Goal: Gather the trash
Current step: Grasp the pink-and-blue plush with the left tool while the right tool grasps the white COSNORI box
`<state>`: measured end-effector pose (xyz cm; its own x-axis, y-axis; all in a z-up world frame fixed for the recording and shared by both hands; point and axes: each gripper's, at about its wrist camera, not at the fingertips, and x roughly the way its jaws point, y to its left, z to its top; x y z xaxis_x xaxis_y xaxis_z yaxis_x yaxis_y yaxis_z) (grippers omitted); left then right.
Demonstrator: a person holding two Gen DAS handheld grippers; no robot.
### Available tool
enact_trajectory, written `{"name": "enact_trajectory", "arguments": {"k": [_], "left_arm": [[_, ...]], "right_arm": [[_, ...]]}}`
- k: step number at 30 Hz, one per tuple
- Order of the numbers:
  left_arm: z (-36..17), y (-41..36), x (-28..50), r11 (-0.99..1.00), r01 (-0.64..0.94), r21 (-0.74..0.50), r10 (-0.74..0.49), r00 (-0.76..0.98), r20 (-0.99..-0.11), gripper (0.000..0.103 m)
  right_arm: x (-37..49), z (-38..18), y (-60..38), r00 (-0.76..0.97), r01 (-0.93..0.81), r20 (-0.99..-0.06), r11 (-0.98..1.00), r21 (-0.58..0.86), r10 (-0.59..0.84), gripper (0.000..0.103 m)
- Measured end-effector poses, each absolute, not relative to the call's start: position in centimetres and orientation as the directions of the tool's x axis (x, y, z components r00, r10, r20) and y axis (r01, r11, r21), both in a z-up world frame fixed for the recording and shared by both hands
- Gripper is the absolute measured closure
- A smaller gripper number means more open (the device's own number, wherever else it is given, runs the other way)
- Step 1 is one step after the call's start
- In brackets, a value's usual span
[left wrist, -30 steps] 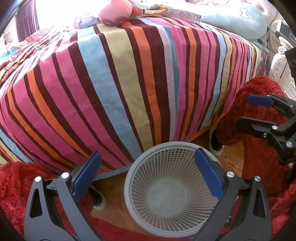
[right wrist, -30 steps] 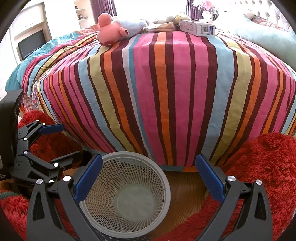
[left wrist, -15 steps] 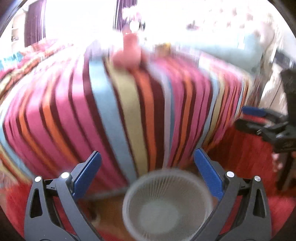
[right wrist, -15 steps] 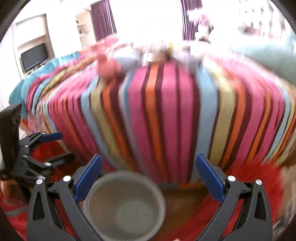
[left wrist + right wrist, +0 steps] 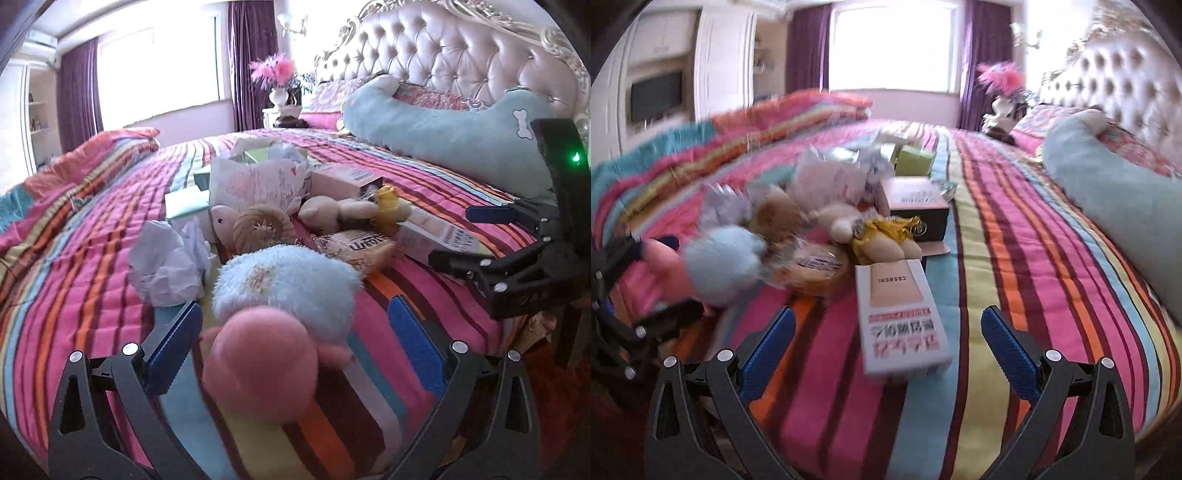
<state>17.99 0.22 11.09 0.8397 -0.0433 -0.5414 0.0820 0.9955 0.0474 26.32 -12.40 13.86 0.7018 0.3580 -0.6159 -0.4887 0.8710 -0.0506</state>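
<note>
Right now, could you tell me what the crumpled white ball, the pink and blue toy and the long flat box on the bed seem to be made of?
The crumpled white ball looks like thin matte paper or tissue: sharp creases, soft folds. The pink and blue toy looks like plush fabric, with a fuzzy, fibrous surface. The long flat box looks like printed cardboard with straight edges and a smooth face; blur hides whether it is glossy.

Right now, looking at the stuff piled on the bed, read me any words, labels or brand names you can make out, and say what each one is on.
"COSRORI", or close to it, small and seen upside down: on the white carton lying nearest the right gripper.
Red and black Chinese characters on that carton's near end: too blurred to read.
Bold dark letters on the crinkled snack wrapper: only partly visible, not readable.
Faint script on the pink and black box: too small to read.
</note>
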Motion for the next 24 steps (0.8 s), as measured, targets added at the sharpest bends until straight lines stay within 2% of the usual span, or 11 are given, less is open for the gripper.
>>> {"name": "enact_trajectory", "arguments": {"k": [2,4,5,6,9,13,19,22,24], "left_arm": [[10.1,0.2,19.4,0.996,0.068,0.058,-0.023,0.818,-0.575,0.006],[9.0,0.3,19.8,0.997,0.056,0.058,-0.009,0.793,-0.609,0.025],[8.6,0.5,20.3,0.997,0.02,0.074,0.03,0.787,-0.616,0.033],[8.6,1.0,20.3,0.998,0.013,0.057,0.025,0.789,-0.614,0.034],[9.0,2.3,20.1,1.0,0.012,-0.021,-0.022,0.787,-0.617,0.039],[9.9,3.0,18.6,0.998,0.017,-0.063,-0.051,0.802,-0.595,0.039],[12.5,3.1,9.8,0.972,0.139,-0.188,-0.218,0.825,-0.521,0.039],[11.0,2.7,5.1,0.952,0.194,-0.237,-0.298,0.769,-0.565,0.039],[7.7,1.8,2.8,0.953,0.196,-0.232,-0.302,0.693,-0.654,0.039]], "right_arm": [[27.3,13.2,-12.2,0.69,-0.488,-0.639,0.871,-0.064,0.339,0.008],[28.0,12.5,-12.0,0.67,-0.496,-0.663,0.866,-0.064,0.334,0.021],[28.3,12.0,-12.1,0.633,-0.518,-0.686,0.855,-0.03,0.359,0.041],[28.6,11.9,-12.1,0.617,-0.522,-0.694,0.853,-0.007,0.372,0.056],[27.9,12.1,-12.9,0.633,-0.503,-0.676,0.864,0.013,0.379,0.057],[26.6,13.4,-14.6,0.64,-0.489,-0.643,0.869,0.082,0.421,0.057],[19.7,15.9,-16.8,0.615,-0.538,-0.567,0.817,0.206,0.548,0.057],[14.6,14.3,-16.5,0.543,-0.566,-0.594,0.781,0.265,0.594,0.057],[11.6,11.6,-15.6,0.461,-0.57,-0.639,0.758,0.319,0.615,0.057]]}}
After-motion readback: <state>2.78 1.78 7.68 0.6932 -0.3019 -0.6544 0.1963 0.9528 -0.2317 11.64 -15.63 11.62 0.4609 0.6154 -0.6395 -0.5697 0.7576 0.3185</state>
